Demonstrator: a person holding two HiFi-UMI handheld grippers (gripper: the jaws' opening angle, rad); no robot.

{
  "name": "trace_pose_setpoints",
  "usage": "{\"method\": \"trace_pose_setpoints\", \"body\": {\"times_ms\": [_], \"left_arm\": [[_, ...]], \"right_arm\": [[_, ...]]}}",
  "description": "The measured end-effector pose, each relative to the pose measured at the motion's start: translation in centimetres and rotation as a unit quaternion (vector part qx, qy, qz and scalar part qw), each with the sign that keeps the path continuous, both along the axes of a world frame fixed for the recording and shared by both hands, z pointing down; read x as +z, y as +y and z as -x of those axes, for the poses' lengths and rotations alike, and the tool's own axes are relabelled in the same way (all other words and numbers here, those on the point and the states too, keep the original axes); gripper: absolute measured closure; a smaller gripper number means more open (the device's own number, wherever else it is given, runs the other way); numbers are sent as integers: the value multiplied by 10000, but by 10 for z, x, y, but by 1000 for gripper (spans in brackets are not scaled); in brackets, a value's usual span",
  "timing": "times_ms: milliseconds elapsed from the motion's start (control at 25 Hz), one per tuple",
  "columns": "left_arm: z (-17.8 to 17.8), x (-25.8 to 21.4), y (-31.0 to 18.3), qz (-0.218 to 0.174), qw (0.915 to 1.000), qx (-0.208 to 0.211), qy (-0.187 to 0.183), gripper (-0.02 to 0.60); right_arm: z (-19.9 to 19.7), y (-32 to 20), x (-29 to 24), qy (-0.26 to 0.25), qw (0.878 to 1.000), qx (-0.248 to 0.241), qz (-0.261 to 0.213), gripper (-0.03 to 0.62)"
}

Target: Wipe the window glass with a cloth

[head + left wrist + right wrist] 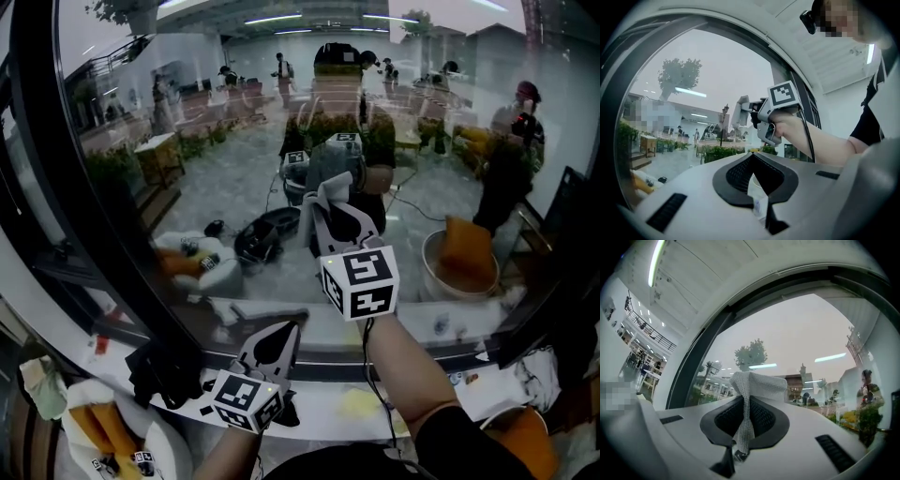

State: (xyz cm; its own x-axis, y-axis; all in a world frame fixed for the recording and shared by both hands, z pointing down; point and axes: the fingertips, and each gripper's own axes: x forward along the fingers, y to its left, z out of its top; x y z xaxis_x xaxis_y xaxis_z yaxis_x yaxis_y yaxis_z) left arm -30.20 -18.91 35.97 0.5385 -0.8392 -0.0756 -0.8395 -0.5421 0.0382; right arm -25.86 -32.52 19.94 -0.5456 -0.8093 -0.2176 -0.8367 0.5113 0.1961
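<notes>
The window glass fills the upper head view and carries many reflections. My right gripper is raised to the pane, shut on a grey cloth whose bunched end rests against the glass. In the right gripper view the cloth hangs clamped between the jaws of the right gripper, with the glass just beyond. My left gripper is low over the sill, jaws together and holding nothing. The left gripper view looks past the left gripper to the right gripper and the cloth.
A white sill runs below the pane, with a dark bundle at its left and a yellowish patch. A thick black frame curves up the left. A white tub with orange items is at lower left.
</notes>
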Motion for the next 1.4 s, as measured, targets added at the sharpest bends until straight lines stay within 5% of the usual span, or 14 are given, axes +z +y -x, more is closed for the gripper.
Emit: {"method": "trace_pose_setpoints", "body": {"times_ms": [960,1400], "left_arm": [[-10,22,-14,192,9995,20,-244,575],[-35,24,-16,278,9992,178,-209,575]], "right_arm": [[-9,-54,17,85,9994,114,300,551],[-46,-54,16,105,9991,270,299,551]]}}
